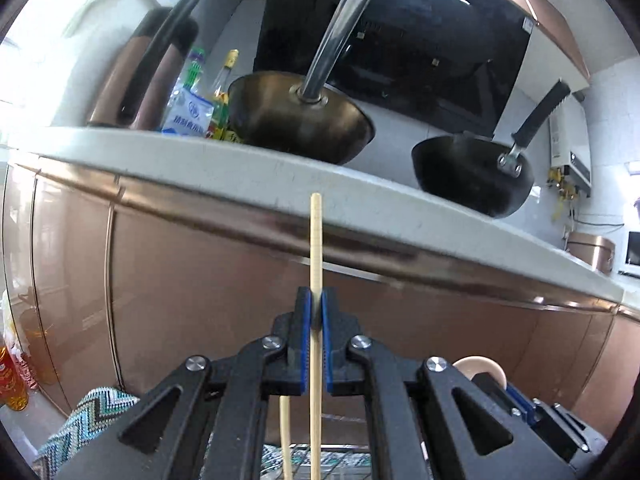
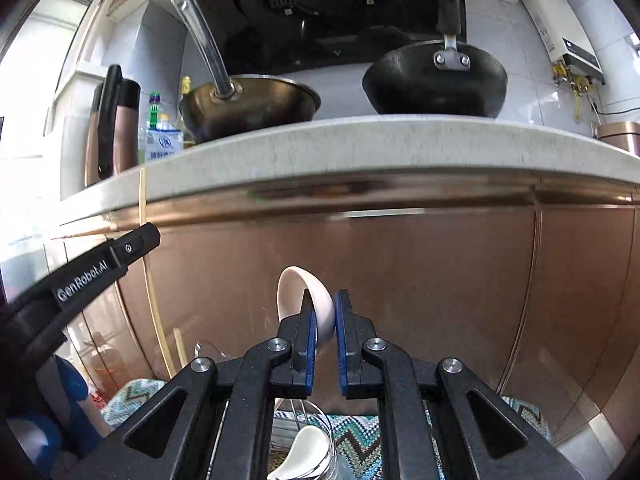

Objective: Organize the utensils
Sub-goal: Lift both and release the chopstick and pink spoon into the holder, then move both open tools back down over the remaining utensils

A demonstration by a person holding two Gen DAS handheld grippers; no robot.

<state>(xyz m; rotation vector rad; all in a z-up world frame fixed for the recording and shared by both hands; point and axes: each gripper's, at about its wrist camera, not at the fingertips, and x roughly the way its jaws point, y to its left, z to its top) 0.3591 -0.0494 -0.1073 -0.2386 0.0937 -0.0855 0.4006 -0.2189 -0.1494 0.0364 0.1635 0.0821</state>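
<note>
Left gripper (image 1: 316,312) clamped on a light, stiff, slender pale bamboo chopstick (image 1: 315,264) held mid-shaft, right gripper (image 2: 326,316) pinching a smooth, likely slippery and fragile white ceramic soup spoon (image 2: 300,296) at its bowl

Upright wooden chopstick (image 1: 315,248); white ceramic spoon (image 2: 305,300), bowl raised.

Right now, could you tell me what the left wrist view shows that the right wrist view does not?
Only the left wrist view shows the left claw shut on a bamboo chopstick and a red-labelled bottle at the far left. Only the right wrist view shows the right claw shut on a white spoon, with another white spoon in a glass below. Both show the steel-handled wok, the black pan and the counter edge.
</note>
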